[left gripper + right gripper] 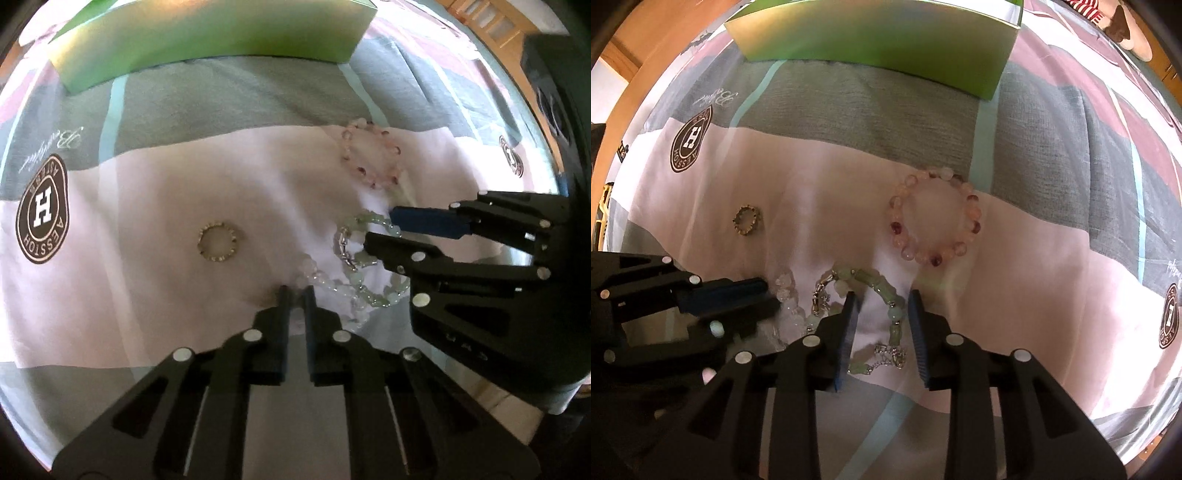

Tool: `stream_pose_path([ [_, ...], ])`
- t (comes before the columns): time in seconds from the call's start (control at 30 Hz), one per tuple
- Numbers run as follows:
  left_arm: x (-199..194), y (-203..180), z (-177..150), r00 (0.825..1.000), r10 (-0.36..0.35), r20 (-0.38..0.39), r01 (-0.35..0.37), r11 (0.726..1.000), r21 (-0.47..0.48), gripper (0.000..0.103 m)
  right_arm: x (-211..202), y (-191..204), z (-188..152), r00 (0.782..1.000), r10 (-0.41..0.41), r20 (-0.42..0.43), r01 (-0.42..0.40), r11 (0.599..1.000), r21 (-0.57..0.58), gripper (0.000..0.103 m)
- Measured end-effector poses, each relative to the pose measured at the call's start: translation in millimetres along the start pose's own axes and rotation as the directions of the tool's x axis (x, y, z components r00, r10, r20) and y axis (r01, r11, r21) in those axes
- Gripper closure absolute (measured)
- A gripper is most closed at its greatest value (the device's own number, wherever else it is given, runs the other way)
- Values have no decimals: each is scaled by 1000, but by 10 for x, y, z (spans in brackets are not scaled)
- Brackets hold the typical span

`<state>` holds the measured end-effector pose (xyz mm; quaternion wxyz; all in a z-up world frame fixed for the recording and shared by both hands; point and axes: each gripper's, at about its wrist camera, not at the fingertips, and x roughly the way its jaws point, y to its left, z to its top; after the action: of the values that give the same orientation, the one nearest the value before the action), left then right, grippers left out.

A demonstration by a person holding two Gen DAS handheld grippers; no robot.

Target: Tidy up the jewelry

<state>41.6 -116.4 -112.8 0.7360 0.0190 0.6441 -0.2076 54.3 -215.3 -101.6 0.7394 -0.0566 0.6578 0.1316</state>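
Note:
Four pieces of jewelry lie on a patterned cloth point(147, 192). A pink bead bracelet point(934, 218) lies farthest, also in the left wrist view point(373, 155). A small gold ring point(218, 242) lies to the left point(748, 220). A green bead bracelet with a silver chain point(882, 291) lies between the fingers of my open right gripper point(882, 299). A clear bead bracelet point(325, 282) touches the green one point(373, 258). My left gripper point(295, 291) is shut on the clear bracelet's near end. The right gripper also shows in the left wrist view point(380, 225).
A green box point(207, 40) stands at the far edge of the cloth, also in the right wrist view point(879, 40). Round brown logos point(42, 214) are printed on the cloth. Wooden furniture shows beyond the cloth at the top right point(498, 26).

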Motion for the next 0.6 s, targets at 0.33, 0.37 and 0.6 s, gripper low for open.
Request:
stream_pose_path([
  [0.33,-321,115,16,997,-29,72,29,1000,2,96,-108,-33,-32,999,-39,21,39,999,23,96],
  [0.37,-374,130,24,996,-39,85,39,999,1,96,-130,-48,-33,999,-42,26,42,999,30,96],
  [0.6,-721,205,74,978,-96,187,92,995,31,96,-488,-63,-26,982,-76,170,66,996,65,96],
])
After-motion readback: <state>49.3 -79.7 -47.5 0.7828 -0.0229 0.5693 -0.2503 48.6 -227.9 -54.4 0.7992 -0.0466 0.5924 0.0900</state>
